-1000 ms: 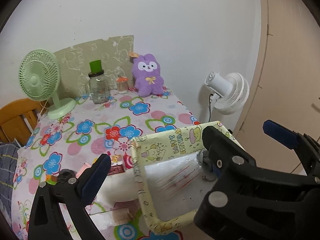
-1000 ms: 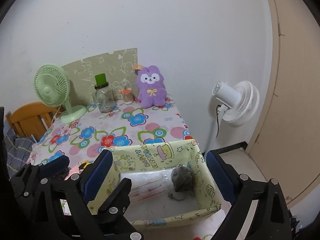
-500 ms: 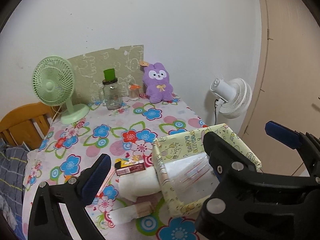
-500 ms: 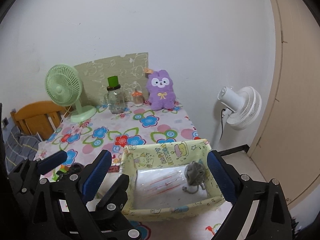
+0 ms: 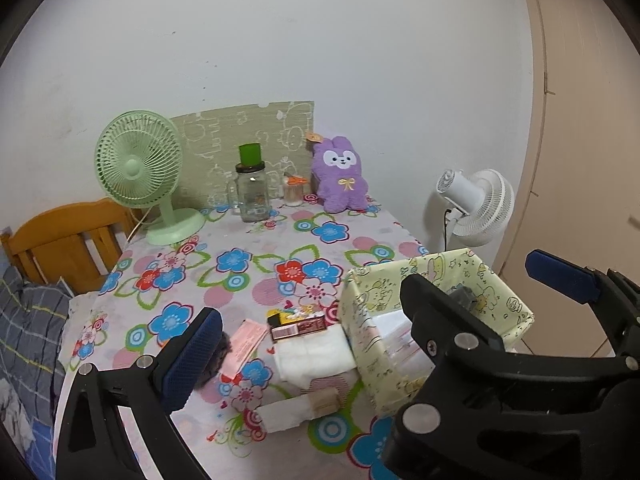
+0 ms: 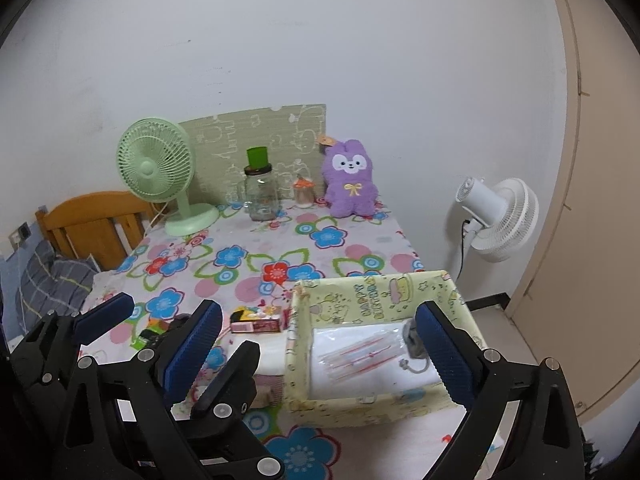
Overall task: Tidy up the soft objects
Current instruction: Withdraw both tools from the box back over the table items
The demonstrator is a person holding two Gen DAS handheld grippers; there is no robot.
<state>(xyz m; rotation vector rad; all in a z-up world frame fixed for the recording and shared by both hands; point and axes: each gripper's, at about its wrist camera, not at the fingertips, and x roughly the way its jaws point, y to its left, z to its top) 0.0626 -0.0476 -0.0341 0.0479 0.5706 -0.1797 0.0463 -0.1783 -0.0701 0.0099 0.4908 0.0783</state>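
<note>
Both of our grippers are pulling back and rising from the table, so more of the flowered tablecloth (image 5: pixel 240 264) is now showing than a second ago, and the yellow box (image 6: pixel 372 292) is sitting lower and smaller in both views. We are holding the left gripper (image 5: pixel 372 308) with its blue-padded fingers wide apart, gripping nothing, above the near edge of the table. We are keeping the right gripper (image 6: pixel 320 344) spread just as wide, empty, hovering over the yellow box. Inside that box a small grey soft toy (image 6: pixel 412 340) is lying against the right wall, on top of a white plastic packet (image 6: pixel 360 360) with red stripes. Just left of the box, a folded white cloth (image 5: pixel 312 356) is resting on the tablecloth, touching the box's side, with a pink slip of paper (image 5: pixel 244 344) and a small red carton (image 5: pixel 300 326) close by. At the far end, the purple plush rabbit (image 5: pixel 340 180) is sitting upright against the wall, beside a glass jar (image 5: pixel 252 192) and a green desk fan (image 5: pixel 140 164).
</note>
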